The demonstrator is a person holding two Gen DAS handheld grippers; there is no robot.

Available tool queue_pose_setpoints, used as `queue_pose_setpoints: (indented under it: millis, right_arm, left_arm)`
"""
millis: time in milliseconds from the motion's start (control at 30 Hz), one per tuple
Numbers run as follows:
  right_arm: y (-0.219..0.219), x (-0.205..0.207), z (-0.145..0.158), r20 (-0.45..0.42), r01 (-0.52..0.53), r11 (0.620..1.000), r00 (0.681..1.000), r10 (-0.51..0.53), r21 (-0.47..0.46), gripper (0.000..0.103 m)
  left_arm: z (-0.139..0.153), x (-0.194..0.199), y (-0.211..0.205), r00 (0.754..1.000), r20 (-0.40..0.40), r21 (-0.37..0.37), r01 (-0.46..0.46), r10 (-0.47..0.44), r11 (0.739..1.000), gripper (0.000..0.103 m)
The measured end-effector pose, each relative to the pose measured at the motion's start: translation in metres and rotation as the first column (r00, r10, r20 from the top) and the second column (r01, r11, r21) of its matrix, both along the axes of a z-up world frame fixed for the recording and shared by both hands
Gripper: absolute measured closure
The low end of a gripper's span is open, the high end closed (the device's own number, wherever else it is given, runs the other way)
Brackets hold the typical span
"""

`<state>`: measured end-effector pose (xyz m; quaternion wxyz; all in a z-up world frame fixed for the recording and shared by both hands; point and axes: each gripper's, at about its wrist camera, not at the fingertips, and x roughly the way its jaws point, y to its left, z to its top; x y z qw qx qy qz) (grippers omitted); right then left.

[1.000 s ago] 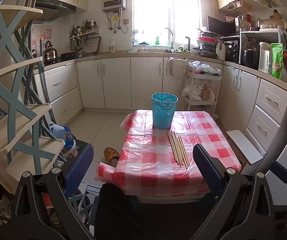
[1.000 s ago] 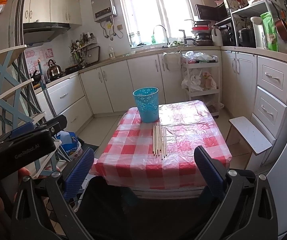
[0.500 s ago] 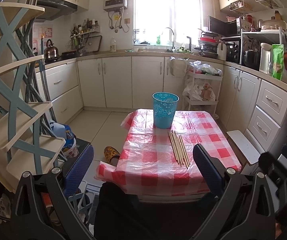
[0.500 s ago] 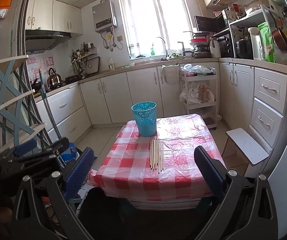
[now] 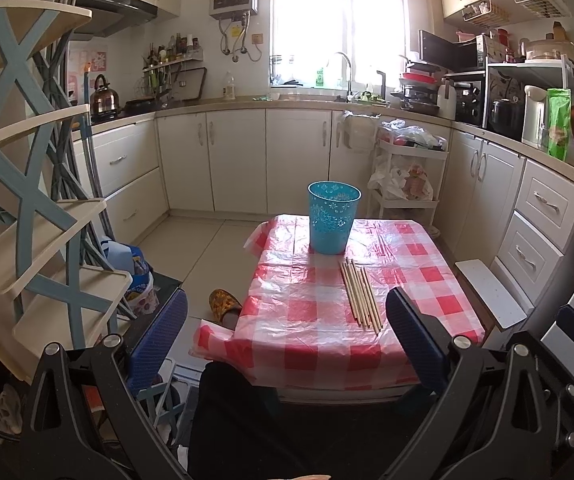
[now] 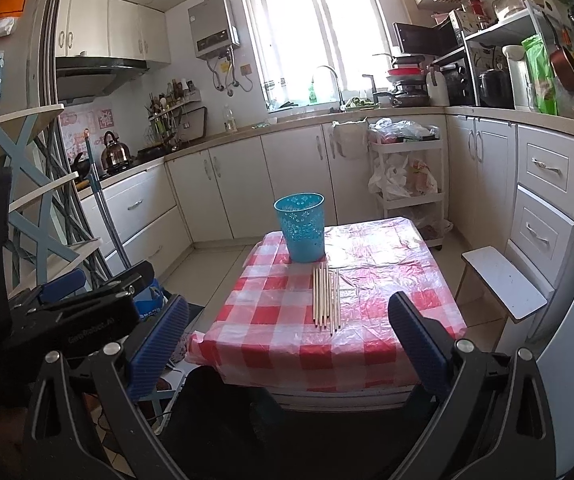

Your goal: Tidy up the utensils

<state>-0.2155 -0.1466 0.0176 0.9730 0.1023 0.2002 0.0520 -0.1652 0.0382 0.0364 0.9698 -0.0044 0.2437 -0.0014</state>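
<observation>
Checked plastic tablecloth [image 5: 307, 312] bears thin wooden chopsticks [image 5: 361, 294] (loosely parallel).

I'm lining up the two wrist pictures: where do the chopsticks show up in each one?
Left wrist view: the chopsticks lie right of centre on the checked tablecloth, fanning toward the camera.
Right wrist view: the chopsticks lie near the centre, running almost straight up and down.
Shared landmark: the blue basket stands just behind their far ends in both.
</observation>
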Motion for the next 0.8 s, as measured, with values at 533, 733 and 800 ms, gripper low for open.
queue_pose_setpoints:
  millis: [533, 733, 800]
  right_arm:
    - [0.002, 0.018, -0.012, -0.042, -0.014, 1.000, 0.999, 0.013, -0.015, 0.007]
    - [0.001, 0.039, -0.023, -0.085, -0.021, 1.000, 0.996, 0.020, -0.019, 0.007]
    - [0.000, 0.048, -0.027, -0.098, -0.020, 1.000, 0.995, 0.018, -0.022, 0.007]
  left_arm:
    - [-0.012, 0.021, 0.002, 0.999, -0.042, 0.008, -0.007, 0.007, 1.000, 0.008]
    - [-0.024, 0.043, 0.002, 0.997, -0.083, 0.015, -0.008, 0.009, 1.000, 0.008]
    - [-0.028, 0.052, 0.002, 0.995, -0.099, 0.016, -0.009, 0.011, 1.000, 0.008]
